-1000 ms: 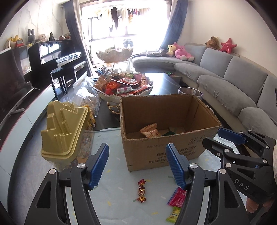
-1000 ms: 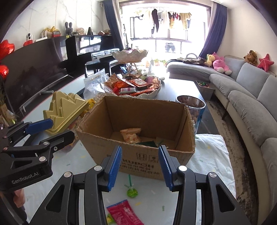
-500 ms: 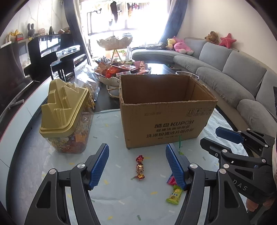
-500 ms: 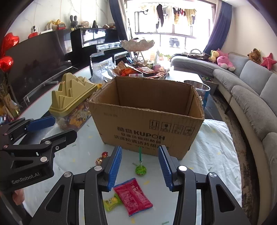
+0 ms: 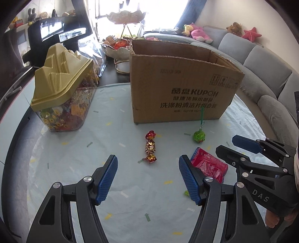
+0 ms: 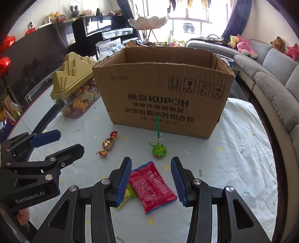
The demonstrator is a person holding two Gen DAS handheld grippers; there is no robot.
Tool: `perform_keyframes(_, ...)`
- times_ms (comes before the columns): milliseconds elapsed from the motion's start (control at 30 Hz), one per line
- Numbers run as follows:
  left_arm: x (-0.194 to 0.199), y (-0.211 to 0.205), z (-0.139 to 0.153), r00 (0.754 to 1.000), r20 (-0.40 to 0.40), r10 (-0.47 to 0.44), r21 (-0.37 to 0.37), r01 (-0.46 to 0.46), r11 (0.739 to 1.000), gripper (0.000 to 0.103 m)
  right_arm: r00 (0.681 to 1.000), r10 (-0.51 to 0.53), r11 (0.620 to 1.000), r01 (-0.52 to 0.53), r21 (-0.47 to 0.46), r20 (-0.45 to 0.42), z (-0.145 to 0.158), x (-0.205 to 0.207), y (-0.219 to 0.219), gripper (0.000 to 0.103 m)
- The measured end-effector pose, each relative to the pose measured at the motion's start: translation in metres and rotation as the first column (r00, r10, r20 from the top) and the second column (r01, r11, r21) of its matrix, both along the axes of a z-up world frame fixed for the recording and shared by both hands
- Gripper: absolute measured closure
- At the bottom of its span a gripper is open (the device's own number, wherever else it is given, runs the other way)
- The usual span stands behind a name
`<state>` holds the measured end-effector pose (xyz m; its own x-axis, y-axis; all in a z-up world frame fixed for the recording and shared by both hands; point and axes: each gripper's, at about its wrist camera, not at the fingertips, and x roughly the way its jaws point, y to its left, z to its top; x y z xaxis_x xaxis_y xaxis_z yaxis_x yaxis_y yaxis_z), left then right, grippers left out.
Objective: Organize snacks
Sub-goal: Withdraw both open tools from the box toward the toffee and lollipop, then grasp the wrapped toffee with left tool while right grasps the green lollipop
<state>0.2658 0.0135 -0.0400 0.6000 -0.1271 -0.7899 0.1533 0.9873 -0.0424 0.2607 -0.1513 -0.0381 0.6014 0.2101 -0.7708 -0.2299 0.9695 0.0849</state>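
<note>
Grey curved sofa (image 5: 265,61), black piano (image 6: 104,33), bright sunlit window (image 6: 190,16).

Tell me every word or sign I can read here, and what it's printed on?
"KUPOH", after two Chinese characters: box front.
Two lines of Chinese beneath it; the small third line is too blurred to read.
Four handling pictograms: box front, upper right.
Faint stamped date code, upper left: unreadable.
"GenRobot.AI": left hand-held gripper.
"DAS": right hand-held gripper.
Red packet: print too blurred.
</note>
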Motion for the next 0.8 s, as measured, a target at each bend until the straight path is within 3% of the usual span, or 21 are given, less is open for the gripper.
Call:
perform_keyframes(433, 0.019, -0.003, -0.036, 0.997, -0.076, -0.011, 0.005, 0.011, 1.000, 0.037, 0.997, -0.020, 1.000, 0.020, -0.003, -0.069, -0.029, 0.017, -0.003, 0.058)
perform_keyframes(800, 0.048, -0.005, -0.048, 0.995, -0.097, -0.024, -0.018, 0.023, 1.000, 0.048, 0.994, -0.033, 0.999, 0.034, 0.010, -0.105, -0.044, 0.040, -0.005, 0.058)
